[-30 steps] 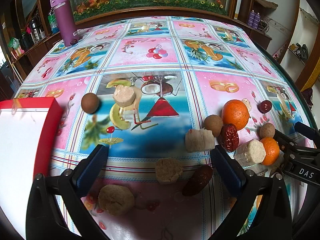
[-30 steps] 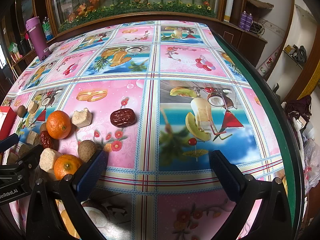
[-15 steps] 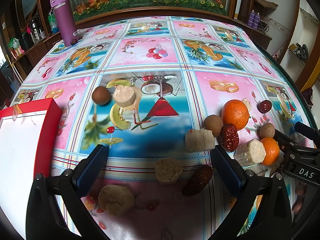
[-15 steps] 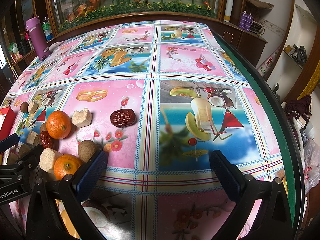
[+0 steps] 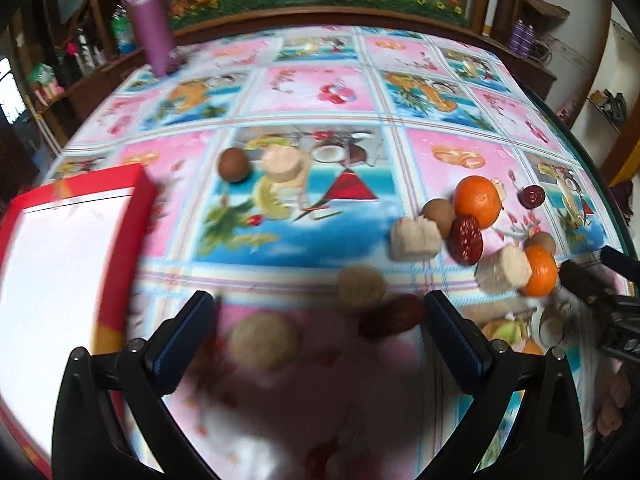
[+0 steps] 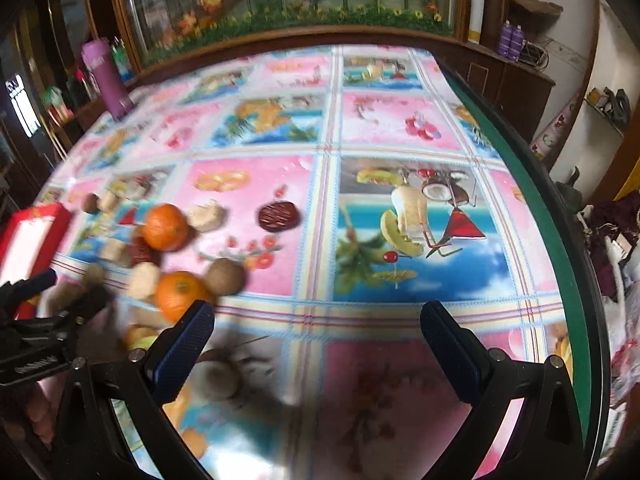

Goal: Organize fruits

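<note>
Fruits and beige snack chunks lie scattered on a colourful tablecloth. In the left wrist view a large orange [image 5: 478, 202], a smaller orange [image 5: 540, 271], red dates [image 5: 465, 239] [image 5: 392, 321], a brown round fruit [image 5: 234, 164] and beige chunks [image 5: 414, 238] [image 5: 265, 342] show. My left gripper [image 5: 316, 332] is open and empty above the near chunk and date. My right gripper [image 6: 316, 336] is open and empty; the oranges [image 6: 165, 227] [image 6: 178, 295] lie to its left, and a dark date [image 6: 278, 216] sits ahead.
A red-rimmed white box [image 5: 68, 248] stands at the left of the table. A purple bottle [image 5: 149, 20] stands at the far left edge. The table's green right edge [image 6: 560, 240] borders a drop. A wooden planter ledge runs along the back.
Both grippers have shifted and the views are now blurred. The red box has come further into the left view. The brown round fruit has rolled up and right, beside a beige chunk.
</note>
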The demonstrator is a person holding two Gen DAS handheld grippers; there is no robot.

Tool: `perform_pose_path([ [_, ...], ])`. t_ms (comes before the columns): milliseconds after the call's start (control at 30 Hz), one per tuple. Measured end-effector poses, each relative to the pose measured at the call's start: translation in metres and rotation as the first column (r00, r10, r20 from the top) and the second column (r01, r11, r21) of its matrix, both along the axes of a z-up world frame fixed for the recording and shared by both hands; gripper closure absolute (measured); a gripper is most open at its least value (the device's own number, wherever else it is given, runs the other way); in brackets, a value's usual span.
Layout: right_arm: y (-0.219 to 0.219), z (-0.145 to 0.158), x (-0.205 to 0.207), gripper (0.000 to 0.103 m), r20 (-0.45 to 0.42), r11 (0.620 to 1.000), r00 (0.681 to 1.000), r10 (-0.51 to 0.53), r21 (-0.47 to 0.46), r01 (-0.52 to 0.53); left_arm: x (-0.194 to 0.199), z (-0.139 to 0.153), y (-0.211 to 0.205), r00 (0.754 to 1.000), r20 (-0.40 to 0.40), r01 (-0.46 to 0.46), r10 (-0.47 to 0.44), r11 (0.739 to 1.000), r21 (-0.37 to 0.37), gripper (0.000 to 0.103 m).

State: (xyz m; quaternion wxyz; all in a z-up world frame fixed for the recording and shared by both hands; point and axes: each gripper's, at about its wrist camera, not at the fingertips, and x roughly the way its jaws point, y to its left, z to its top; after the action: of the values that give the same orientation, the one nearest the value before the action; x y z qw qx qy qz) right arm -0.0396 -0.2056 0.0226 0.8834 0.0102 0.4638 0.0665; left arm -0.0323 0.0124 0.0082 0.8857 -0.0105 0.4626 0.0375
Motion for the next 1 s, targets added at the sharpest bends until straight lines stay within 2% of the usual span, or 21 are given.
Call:
perform_pose_path([
  [167, 0.009, 0.020, -0.021, 0.000, 0.030, 0.999, 0.999, 0.020, 0.033, -0.021, -0.027, 0.028, -0.001, 0.995, 0.098, 0.000, -0.004, 0.999, 0.046, 0.000],
  [333, 0.031, 0.032, -0.042, 0.000, 0.064, 0.998, 0.996, 0.066, -0.010, -0.065, -0.056, 0.055, 0.003, 0.986, 0.168, 0.003, -0.013, 0.998, 0.063, 0.000],
  [467, 0.042, 0.039, -0.054, 0.000, 0.075, 0.996, 0.993, 0.086, -0.010, -0.086, -0.075, 0.069, 0.007, 0.976, 0.217, -0.001, -0.016, 0.997, 0.078, 0.000],
  [633, 0.052, 0.044, -0.061, 0.000, 0.083, 0.994, 0.990, 0.110, -0.004, -0.110, -0.090, 0.075, 0.017, 0.974, 0.227, -0.016, 0.001, 0.998, 0.061, 0.000],
  [767, 0.062, 0.041, -0.060, 0.000, 0.080, 0.992, 0.989, 0.128, -0.015, -0.127, -0.096, 0.075, 0.022, 0.972, 0.234, -0.028, 0.007, 0.996, 0.088, 0.000],
  [967, 0.062, 0.026, -0.045, 0.001, 0.038, 0.992, 0.992, 0.125, 0.015, -0.125, -0.084, 0.075, 0.030, 0.977, 0.211, 0.002, -0.022, 0.996, 0.093, 0.000],
  [1000, 0.062, 0.023, -0.042, 0.004, 0.030, 0.992, 0.992, 0.124, 0.025, -0.125, -0.079, 0.075, 0.032, 0.978, 0.207, 0.008, -0.026, 0.996, 0.090, 0.000],
])
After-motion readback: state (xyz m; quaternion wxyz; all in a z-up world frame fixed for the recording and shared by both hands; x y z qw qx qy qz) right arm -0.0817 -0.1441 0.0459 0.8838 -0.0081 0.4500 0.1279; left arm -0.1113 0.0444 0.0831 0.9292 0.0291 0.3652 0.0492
